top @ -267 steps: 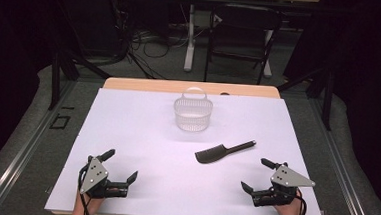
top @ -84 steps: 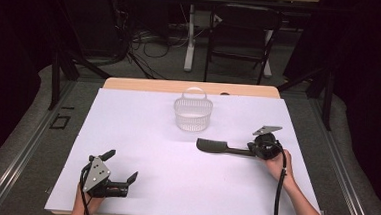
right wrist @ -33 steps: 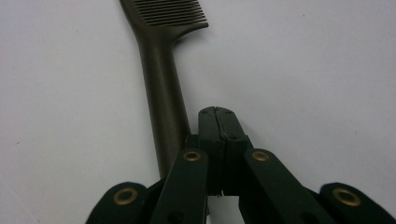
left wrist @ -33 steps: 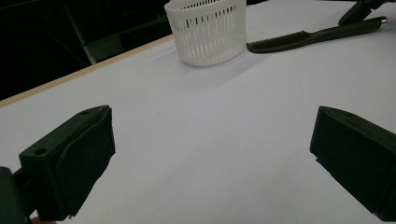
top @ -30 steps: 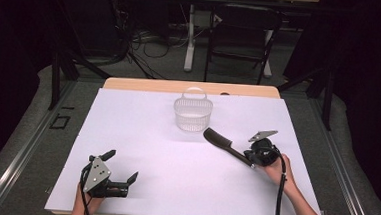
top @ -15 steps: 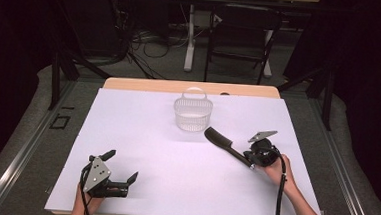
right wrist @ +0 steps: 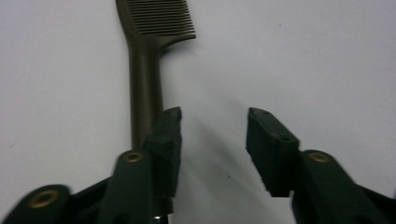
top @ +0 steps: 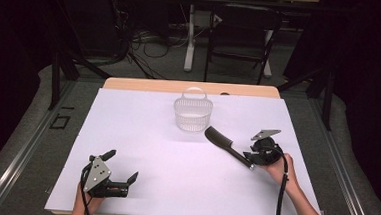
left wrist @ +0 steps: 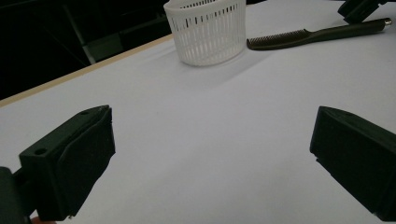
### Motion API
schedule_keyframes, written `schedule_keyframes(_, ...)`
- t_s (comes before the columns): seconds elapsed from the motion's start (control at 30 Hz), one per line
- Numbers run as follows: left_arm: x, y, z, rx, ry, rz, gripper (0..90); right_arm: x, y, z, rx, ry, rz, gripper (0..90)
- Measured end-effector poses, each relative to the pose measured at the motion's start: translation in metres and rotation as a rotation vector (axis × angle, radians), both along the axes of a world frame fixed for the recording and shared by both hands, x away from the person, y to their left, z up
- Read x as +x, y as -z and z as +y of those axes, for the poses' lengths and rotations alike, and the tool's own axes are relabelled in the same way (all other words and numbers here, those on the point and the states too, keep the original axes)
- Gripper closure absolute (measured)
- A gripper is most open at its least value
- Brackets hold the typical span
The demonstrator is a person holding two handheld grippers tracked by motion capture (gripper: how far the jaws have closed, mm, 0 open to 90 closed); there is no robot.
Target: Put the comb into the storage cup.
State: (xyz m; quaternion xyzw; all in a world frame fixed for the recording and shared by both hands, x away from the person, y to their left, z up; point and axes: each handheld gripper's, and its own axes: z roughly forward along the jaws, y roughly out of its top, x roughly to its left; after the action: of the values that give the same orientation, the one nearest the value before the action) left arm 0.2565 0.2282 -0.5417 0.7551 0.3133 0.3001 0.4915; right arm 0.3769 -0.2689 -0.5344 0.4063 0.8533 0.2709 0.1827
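High view has the comb (top: 225,144) lying flat on the white worktop (top: 141,134), right of centre, running diagonally with its toothed end just beside the foot of the white basket (top: 193,115) and its handle end down by the right gripper (top: 255,155). That gripper's jaws have just been opening, and in the right gripper view they stand apart with bare worktop between them; the comb's handle runs along the outside of one jaw, partly tucked under it, so it's released, not pinched. I can't tell whether that jaw still touches the handle. The basket stands upright near the far edge of the white sheet, with a strip of wooden edge behind it. The left gripper (top: 119,176) rests close to the near edge, on the left side, jaws spread wide with nothing in them, and the left gripper view looks across open white surface toward the basket and comb. Plenty of free room: the whole left half and the middle of the worktop are open, and the right gripper sits well in from the right edge, with a clear band of sheet beside the person's forearm.
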Motion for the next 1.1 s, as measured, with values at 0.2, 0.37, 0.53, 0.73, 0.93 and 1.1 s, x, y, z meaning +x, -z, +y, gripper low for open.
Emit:
schedule_keyframes(0.2,0.0,0.0,0.0,-0.002,0.001,0.001,0.0,-0.001,-0.005,-0.003,0.008,0.002,-0.025,32.5)
schedule_keyframes(0.37,0.001,0.0,-0.001,-0.003,0.005,0.003,0.0,-0.002,-0.011,-0.004,0.015,-0.017,-0.016,19.2)
schedule_keyframes(0.53,0.001,0.0,-0.001,0.001,0.004,0.002,0.0,-0.004,-0.014,-0.003,0.009,-0.037,-0.011,13.8)
schedule_keyframes(0.73,0.001,0.0,-0.001,0.0,0.002,0.003,0.0,-0.006,-0.019,-0.001,0.006,-0.059,-0.018,8.9)
schedule_keyframes(0.93,0.0,0.0,0.0,0.002,0.004,-0.002,0.0,-0.009,-0.024,0.001,0.009,-0.081,-0.02,4.2)
schedule_keyframes(1.1,0.001,0.0,-0.001,0.001,0.001,0.0,0.0,-0.011,-0.027,0.005,0.001,-0.105,-0.015,2.0)
